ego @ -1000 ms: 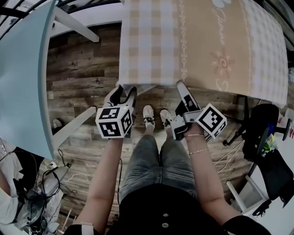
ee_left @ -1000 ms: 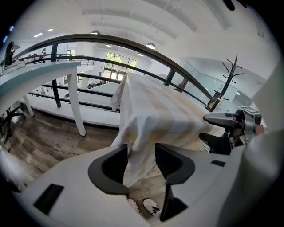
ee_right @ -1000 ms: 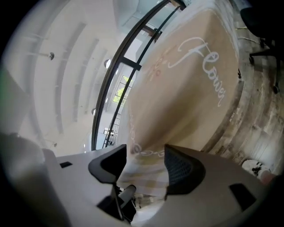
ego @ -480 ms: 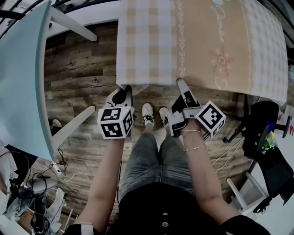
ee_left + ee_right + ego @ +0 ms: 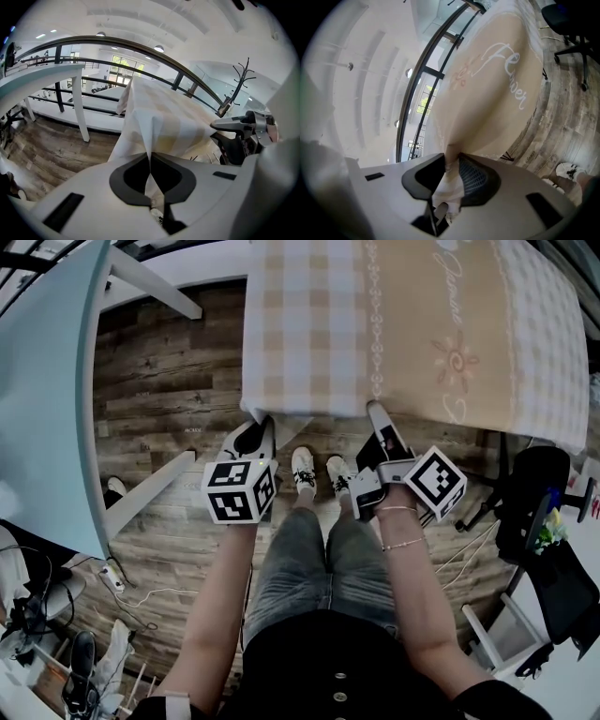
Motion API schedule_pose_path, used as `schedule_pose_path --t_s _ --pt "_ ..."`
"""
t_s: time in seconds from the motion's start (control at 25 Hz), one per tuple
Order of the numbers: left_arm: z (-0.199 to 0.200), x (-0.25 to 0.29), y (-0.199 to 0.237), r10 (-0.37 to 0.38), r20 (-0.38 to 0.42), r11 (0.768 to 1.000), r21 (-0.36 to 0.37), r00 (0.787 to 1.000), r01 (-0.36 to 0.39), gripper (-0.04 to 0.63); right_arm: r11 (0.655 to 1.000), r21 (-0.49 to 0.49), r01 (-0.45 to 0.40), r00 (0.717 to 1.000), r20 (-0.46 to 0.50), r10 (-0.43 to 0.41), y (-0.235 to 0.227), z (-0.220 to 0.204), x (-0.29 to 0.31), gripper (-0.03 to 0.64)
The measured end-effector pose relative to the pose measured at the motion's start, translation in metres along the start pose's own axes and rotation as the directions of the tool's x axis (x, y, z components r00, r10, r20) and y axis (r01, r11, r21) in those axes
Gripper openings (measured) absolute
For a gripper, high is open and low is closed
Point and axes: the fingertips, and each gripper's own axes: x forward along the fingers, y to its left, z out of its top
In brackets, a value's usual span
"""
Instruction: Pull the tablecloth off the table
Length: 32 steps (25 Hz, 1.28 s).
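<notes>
Along the near hem of the tablecloth [image 5: 412, 324], the left claw [image 5: 255, 427] pinches a fold tight; the right claw [image 5: 378, 418] is closing around cloth, apparently not yet pressing it.

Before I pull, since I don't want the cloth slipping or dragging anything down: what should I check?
1. Left tongs clamped on the tablecloth edge: ok.
2. Right tongs clamped: not ok; they are closing, with cloth between them but not yet pinched.
3. Nothing standing on the cloth: ok, as far as the head view shows.
4. Far edge hanging free: cannot tell, out of view.
</notes>
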Motion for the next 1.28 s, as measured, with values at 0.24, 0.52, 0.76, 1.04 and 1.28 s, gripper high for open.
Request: schedule_pose_path --t_s 0.24,0.52,0.76,1.04,1.28 --pt "-0.004 -0.008 -0.005 -0.037 -0.009 0.999 -0.003 0.999 0.037 0.017 0.998 -0.063 -0.008 1.0 -0.006 0.007 0.008 -0.001 -0.004 0.032" --pt "-0.003 -0.015 -0.011 -0.085 -0.037 0.996 -0.002 0.996 0.085 0.017 0.993 -0.114 0.001 1.0 -0.017 -0.003 0.015 0.003 -0.007 0.028" --pt "-0.028 -0.041 -0.023 -0.084 -0.001 0.996 -0.042 0.996 0.084 0.017 0.985 -0.169 -0.024 0.998 -0.057 0.014 0.009 -0.013 -0.033 0.028" --pt "-0.036 -0.069 -0.047 -0.06 0.061 0.998 -0.016 0.996 0.061 0.017 0.977 -0.199 -0.077 0.996 -0.064 0.065 0.009 -0.015 -0.064 0.028" --pt "-0.052 -0.102 -0.055 -0.025 0.113 0.999 -0.045 0.993 0.03 0.017 0.967 -0.226 -0.117 0.991 -0.088 0.1 0.009 -0.031 -0.088 0.028"
